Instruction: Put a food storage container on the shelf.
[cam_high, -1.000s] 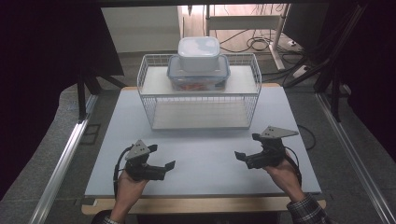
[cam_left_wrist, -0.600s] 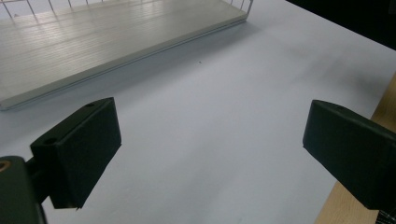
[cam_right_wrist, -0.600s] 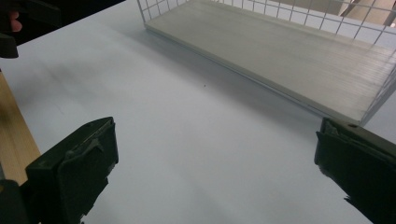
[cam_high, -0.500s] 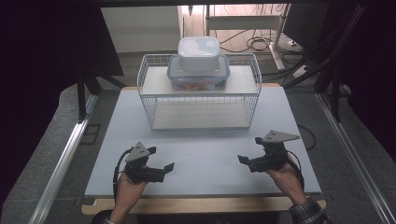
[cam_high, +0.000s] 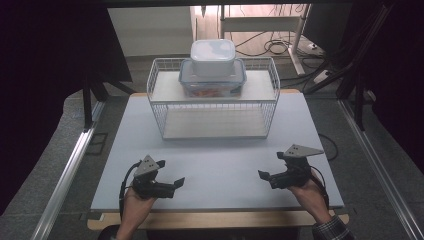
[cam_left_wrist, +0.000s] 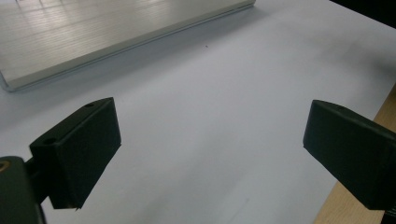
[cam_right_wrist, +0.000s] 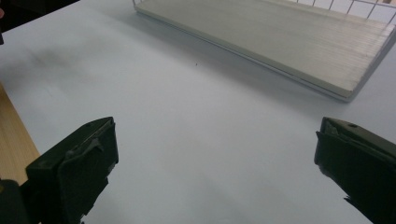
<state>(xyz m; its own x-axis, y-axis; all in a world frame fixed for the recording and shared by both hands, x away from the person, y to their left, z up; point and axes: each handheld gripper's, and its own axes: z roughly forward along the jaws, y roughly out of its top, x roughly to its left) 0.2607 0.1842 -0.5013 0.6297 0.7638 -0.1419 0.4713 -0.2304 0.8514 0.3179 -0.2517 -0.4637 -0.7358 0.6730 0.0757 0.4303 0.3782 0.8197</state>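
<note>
Both claws, left (cam_high: 176, 183) & right (cam_high: 263, 176), released; wire rack (cam_high: 214, 107) w/ stacked tubs (cam_high: 212, 75) well beyond.

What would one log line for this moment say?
left gripper: open, empty | right gripper: open, empty | boxes: stacked on rack | table: both grippers low at near edge

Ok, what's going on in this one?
A person holds a gripper in each hand, low over the near part of the table. The left gripper and the right gripper both have their jaws open and hold nothing. Farther back, two lidded containers, one stacked on the other, sit on top of a wire rack, untouched.
</note>
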